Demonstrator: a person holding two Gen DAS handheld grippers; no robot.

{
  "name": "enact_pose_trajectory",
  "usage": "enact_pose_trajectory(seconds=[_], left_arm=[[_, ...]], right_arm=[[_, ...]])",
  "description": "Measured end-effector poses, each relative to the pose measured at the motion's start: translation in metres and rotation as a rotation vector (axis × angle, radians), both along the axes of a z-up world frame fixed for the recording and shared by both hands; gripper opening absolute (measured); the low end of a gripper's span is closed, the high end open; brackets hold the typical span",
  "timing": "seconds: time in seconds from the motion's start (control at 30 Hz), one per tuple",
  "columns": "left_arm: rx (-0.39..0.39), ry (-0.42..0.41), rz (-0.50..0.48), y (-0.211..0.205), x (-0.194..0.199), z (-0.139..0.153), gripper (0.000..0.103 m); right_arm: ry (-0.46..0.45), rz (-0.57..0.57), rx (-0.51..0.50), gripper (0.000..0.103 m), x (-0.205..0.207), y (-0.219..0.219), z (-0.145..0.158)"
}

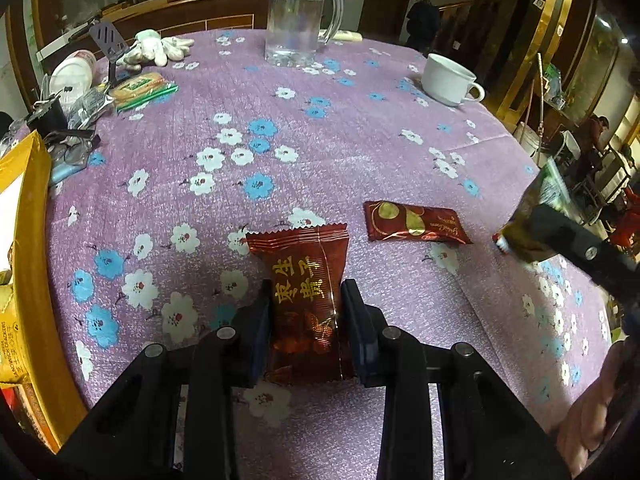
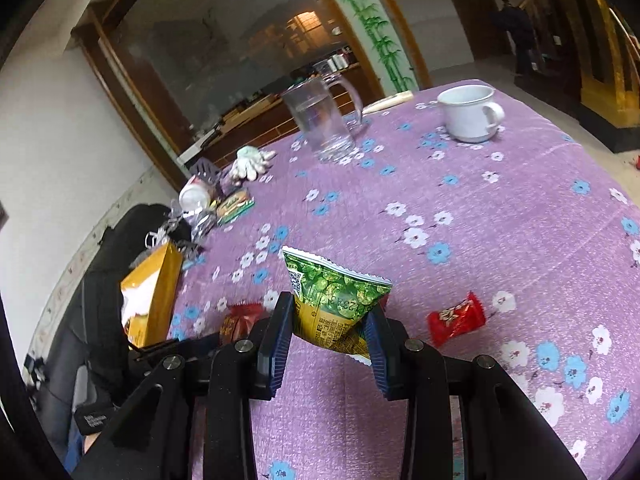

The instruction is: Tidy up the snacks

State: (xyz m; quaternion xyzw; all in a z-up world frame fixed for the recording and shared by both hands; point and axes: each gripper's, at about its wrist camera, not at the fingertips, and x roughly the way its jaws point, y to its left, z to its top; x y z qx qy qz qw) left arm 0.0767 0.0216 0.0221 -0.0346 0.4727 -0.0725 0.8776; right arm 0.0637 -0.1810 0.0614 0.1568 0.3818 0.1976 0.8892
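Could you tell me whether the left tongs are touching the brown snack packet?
Touching: the left wrist view shows both pads of the left tongs pressed against the brown snack packet.

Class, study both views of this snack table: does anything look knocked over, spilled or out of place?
Yes. A white bottle lies tipped on its side in the clutter at the table's far left edge. The glass mug and white cup stand upright; no spill shows.

Left gripper (image 1: 306, 320) points steeply down, jaws clamped on a packet. Right gripper (image 2: 330, 332) likewise grips one.

Brown snack packet (image 1: 306, 304) between tool (image 1: 306, 312) pads
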Motion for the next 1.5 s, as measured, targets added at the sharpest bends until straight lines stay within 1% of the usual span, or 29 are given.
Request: enact_pose_trajectory(seconds=[0.13,0.23,0.57,0.8,1.23,1.5], left_arm=[[0.015,-0.056,-0.005,-0.001,-0.005,0.009,0.030],[0.017,-0.084,-0.011,0.000,-0.008,0.013,0.030],[0.005,-0.115,-0.016,0.004,-0.010,0.019,0.030],[0.033,-0.167,-0.004,0.002,-0.015,0.026,0.030],[0.124,-0.269,0.023,0.000,-0.022,0.037,0.030],[0.141,-0.293,0.032,0.000,-0.024,0.039,0.030]], right_arm=[[0.000,0.017,-0.019,0.036,-0.001,0.006,-0.001],[0.005,0.025,-0.026,0.036,-0.001,0.008,-0.002],[0.013,0.040,-0.046,0.036,0.000,0.015,-0.005],[-0.008,0.062,-0.039,0.036,-0.002,0.019,-0.002],[-0.032,0.088,-0.030,0.036,-0.005,0.021,0.000],[-0.024,0.084,-0.024,0.036,-0.003,0.019,-0.002]])
